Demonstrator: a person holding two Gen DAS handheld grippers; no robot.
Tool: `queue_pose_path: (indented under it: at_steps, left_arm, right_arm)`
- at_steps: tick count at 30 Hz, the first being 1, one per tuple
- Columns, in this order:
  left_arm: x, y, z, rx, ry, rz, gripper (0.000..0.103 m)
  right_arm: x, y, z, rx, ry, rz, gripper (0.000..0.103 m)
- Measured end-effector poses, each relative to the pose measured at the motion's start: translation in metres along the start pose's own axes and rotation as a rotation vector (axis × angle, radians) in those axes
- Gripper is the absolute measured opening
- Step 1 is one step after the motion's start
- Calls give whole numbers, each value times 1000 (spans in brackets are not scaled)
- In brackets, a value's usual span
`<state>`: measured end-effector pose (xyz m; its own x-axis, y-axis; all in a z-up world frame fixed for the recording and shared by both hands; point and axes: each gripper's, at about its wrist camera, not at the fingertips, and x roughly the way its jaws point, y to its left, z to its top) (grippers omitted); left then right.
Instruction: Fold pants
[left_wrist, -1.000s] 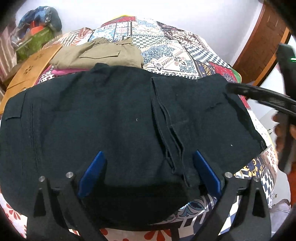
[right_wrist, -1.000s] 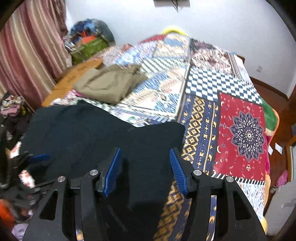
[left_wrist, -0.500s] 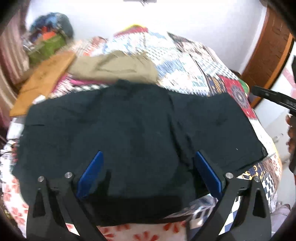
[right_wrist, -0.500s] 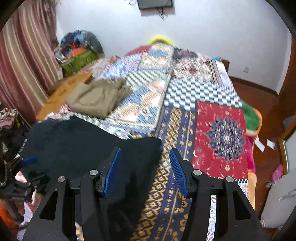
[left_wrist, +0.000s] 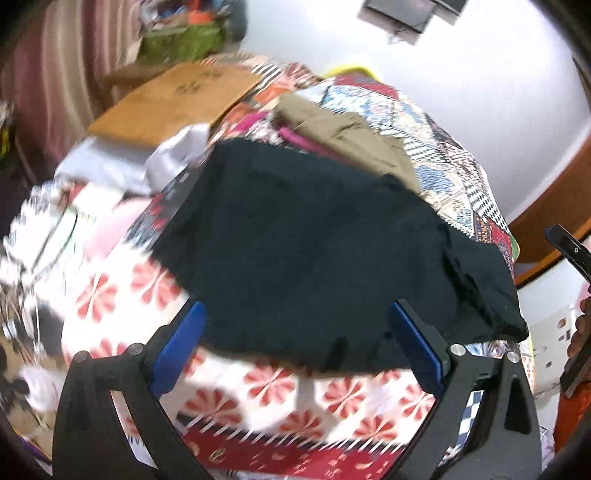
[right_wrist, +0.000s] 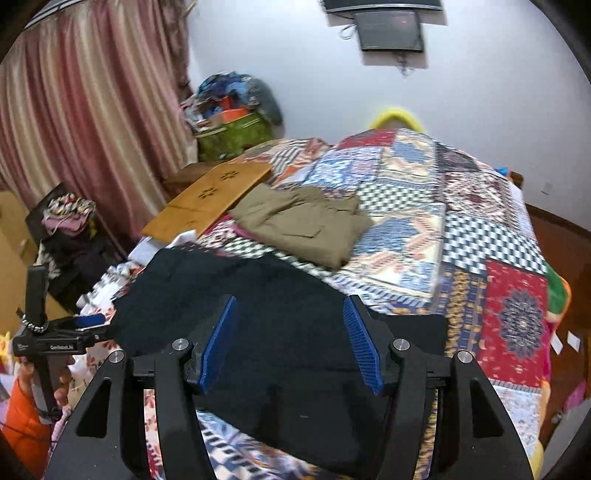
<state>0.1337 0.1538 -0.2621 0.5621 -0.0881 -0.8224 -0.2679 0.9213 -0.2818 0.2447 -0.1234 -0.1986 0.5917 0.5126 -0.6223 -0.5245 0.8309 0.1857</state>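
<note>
Hovering over the bed with nothing between its fingers, the right gripper (right_wrist: 290, 341) has just spread them a little wider. The left gripper (left_wrist: 301, 350) hangs released too, well apart from the fabric. Beneath both lie the black pants (right_wrist: 280, 332), folded flat on the patchwork bedspread (right_wrist: 480, 240), near folded khaki pants (right_wrist: 303, 221) and a wooden board (right_wrist: 210, 199).

Left hand-held gripper (right_wrist: 86, 320) bears small print, seemingly "GenRobot.AI".
</note>
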Motion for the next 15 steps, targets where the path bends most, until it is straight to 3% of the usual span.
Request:
queue_pose_path:
  at_steps: [9,15]
  left_arm:
    - [10,17,-43,-108,119,-210,100]
    - [31,17,-49,-179,151,-322,100]
  right_arm:
    - [32,29,-17,-32,81,43,56]
    - [43,38,-30,-39,133,47,56]
